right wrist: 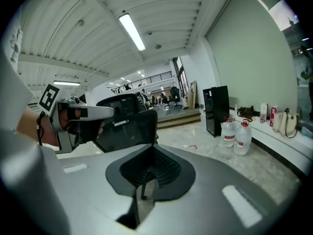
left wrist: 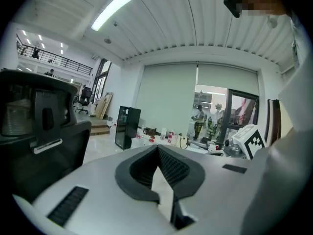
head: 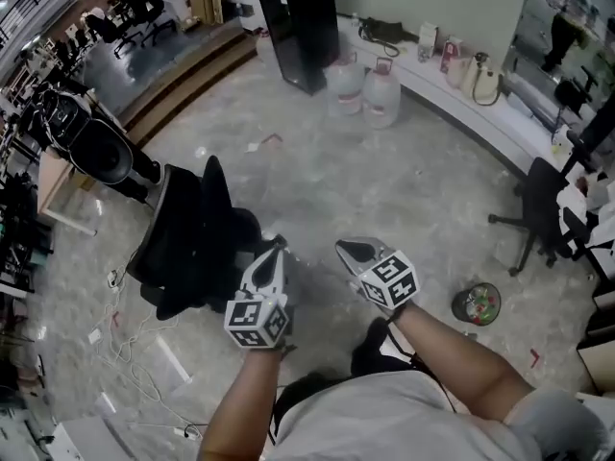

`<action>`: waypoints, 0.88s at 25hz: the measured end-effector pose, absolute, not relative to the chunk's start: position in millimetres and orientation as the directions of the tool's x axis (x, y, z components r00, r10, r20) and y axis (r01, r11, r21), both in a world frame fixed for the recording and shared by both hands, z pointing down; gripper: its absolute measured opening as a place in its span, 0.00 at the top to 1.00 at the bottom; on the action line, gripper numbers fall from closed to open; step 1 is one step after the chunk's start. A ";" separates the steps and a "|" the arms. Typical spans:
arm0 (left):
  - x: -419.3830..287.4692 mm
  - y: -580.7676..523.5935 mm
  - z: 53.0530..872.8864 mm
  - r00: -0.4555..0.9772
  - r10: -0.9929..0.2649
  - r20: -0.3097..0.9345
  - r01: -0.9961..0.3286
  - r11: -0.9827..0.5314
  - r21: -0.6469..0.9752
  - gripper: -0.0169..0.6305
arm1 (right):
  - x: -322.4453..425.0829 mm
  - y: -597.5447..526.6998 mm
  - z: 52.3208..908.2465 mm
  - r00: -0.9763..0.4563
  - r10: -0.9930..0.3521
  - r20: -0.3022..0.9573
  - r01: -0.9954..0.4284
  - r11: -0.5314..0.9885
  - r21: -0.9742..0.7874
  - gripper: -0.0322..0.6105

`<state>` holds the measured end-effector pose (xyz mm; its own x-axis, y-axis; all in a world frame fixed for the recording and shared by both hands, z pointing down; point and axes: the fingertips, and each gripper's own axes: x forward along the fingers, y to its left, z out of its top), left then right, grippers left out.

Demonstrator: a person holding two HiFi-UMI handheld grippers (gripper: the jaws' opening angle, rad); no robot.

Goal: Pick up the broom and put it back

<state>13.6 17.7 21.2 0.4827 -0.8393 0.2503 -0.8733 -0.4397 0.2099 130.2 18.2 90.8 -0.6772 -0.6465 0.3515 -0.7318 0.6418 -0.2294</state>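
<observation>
No broom shows in any view. In the head view both grippers are held low in front of the person, side by side over the grey floor. My left gripper (head: 277,249) (left wrist: 157,149) has its jaws together with nothing between them. My right gripper (head: 348,250) (right wrist: 150,149) is shut and empty too. The right gripper view also catches the left gripper (right wrist: 78,112) off to its left, and the left gripper view catches the right one's marker cube (left wrist: 249,140) at the right.
A black office chair (head: 192,238) stands just left of the left gripper. A black cabinet (head: 300,27) and two water bottles (head: 365,89) are ahead. Another chair (head: 543,209) and a round dish (head: 478,303) are at the right. Cables (head: 135,363) lie at the lower left.
</observation>
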 end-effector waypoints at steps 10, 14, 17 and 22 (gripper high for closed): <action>22.5 -32.0 124.9 0.456 -0.825 0.333 -0.887 -0.391 0.247 0.97 | 155.6 -30.9 230.3 -0.649 -0.564 0.511 -0.744 0.610 -0.272 0.91; 13.6 -44.9 185.6 0.460 -0.806 0.372 -0.882 -0.367 0.296 0.97 | 162.6 -30.8 303.8 -0.604 -0.533 0.593 -0.773 0.574 -0.271 0.89; 5.1 -66.8 239.8 0.459 -0.800 0.386 -0.882 -0.358 0.307 0.97 | 164.4 -39.3 377.6 -0.580 -0.497 0.645 -0.785 0.553 -0.280 0.85; 9.0 -92.3 351.0 0.475 -0.794 0.379 -0.872 -0.367 0.324 0.97 | 176.9 -37.9 530.5 -0.530 -0.424 0.734 -0.798 0.542 -0.264 0.81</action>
<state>9.0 -92.3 351.0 0.4752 -0.7943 0.3786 -0.8719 -0.3671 0.3241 176.9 -37.9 530.5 -0.5304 -0.4244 0.7339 -0.7982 0.5417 -0.2636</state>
